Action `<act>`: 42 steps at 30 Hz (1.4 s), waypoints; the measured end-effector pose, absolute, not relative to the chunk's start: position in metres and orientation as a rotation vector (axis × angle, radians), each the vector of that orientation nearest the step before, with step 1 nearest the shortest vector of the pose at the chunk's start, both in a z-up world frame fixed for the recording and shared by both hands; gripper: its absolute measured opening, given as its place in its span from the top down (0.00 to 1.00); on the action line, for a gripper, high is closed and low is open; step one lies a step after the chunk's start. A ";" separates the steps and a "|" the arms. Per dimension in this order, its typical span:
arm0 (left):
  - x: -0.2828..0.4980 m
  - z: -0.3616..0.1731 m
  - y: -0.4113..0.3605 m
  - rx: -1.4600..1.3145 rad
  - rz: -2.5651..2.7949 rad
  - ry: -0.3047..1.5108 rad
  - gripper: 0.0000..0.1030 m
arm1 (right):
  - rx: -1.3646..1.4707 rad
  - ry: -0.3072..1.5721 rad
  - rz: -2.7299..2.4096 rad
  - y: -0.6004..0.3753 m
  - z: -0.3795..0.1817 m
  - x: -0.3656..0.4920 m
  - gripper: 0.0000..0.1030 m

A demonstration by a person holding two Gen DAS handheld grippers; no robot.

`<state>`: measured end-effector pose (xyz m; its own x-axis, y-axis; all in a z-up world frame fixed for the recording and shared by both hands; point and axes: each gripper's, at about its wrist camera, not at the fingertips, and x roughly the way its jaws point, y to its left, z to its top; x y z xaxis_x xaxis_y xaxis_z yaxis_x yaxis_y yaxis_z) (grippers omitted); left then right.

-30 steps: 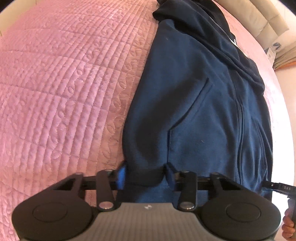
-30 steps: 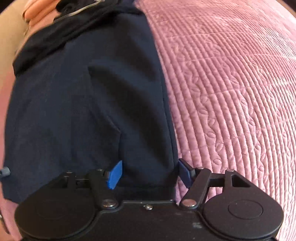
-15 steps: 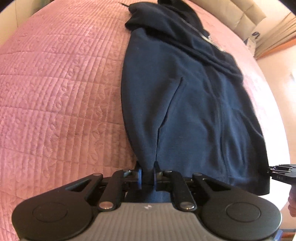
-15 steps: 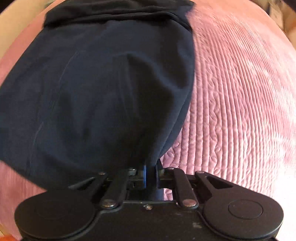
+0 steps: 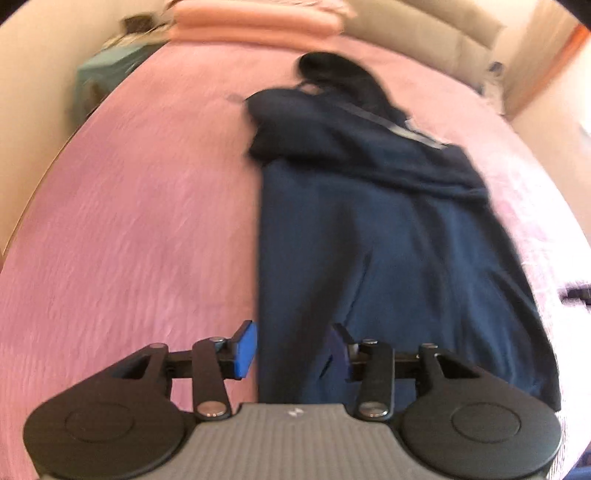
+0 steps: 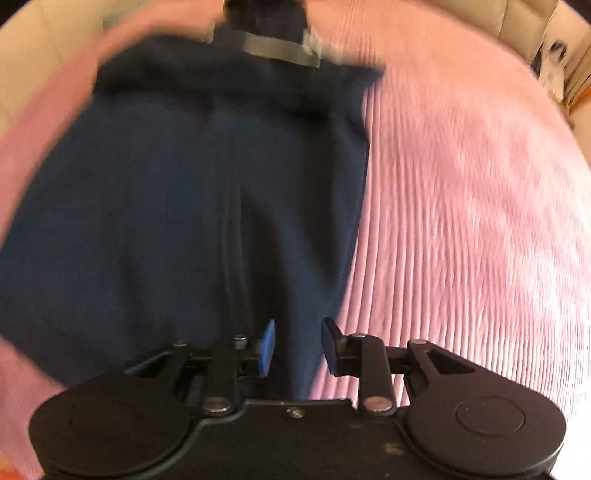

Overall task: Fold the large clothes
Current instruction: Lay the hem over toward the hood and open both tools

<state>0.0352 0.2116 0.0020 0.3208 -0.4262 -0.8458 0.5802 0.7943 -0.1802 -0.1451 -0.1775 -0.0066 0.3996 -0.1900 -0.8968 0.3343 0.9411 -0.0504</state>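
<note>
A navy blue hooded jacket lies lengthwise on the pink quilted bed, hood at the far end. My left gripper is open, its blue pads either side of the jacket's near left hem corner. In the right wrist view the jacket fills the left and middle. My right gripper is open, with the jacket's near right hem edge between its pads. Both views are blurred by motion.
Folded peach bedding lies at the head of the bed by a beige headboard. A teal side table stands at far left. The other gripper shows at the right edge. Bare quilt spreads right of the jacket.
Both grippers were shut on the jacket's hem corners half a second ago; both now stand open and the cloth is released. Both cameras have risen and pulled back, showing more of the bed.
</note>
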 end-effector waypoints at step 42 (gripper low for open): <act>0.105 -0.143 -0.006 0.243 -0.977 0.641 0.03 | 0.082 0.777 -0.275 -0.361 -0.108 0.474 0.20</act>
<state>0.1047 -0.0063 -0.1428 0.3946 -0.6921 -0.6044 0.8300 0.5507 -0.0887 0.4741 -0.3607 -0.1083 0.6793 -0.2147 -0.7018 0.2750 0.9610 -0.0278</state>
